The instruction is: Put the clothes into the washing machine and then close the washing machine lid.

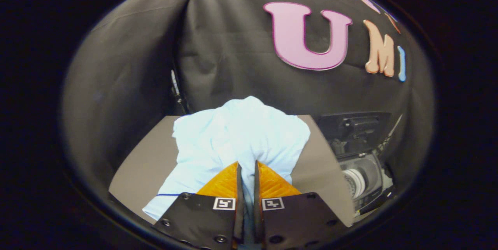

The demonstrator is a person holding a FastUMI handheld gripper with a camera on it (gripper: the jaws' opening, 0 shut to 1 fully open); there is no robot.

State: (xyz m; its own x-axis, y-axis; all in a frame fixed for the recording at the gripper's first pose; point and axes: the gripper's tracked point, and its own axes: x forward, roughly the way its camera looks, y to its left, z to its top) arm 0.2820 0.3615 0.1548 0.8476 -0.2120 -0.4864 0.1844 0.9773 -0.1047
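Note:
A pale blue garment [233, 137] hangs bunched up ahead of my fingers, above the grey table [144, 156]. My gripper [247, 170] is shut on a fold of this garment, and its orange fingers [223, 182] pinch the cloth between them. The cloth trails down past the left finger, showing a thin dark blue trim. Off to the right, beyond the table's edge, stands the washing machine [363, 180] with its dark lid [354, 125] raised and its round drum open.
The grey table stretches to the left and right of the garment. Black booth cloth closes the scene behind and on both sides. A dark pole stands at the back left corner.

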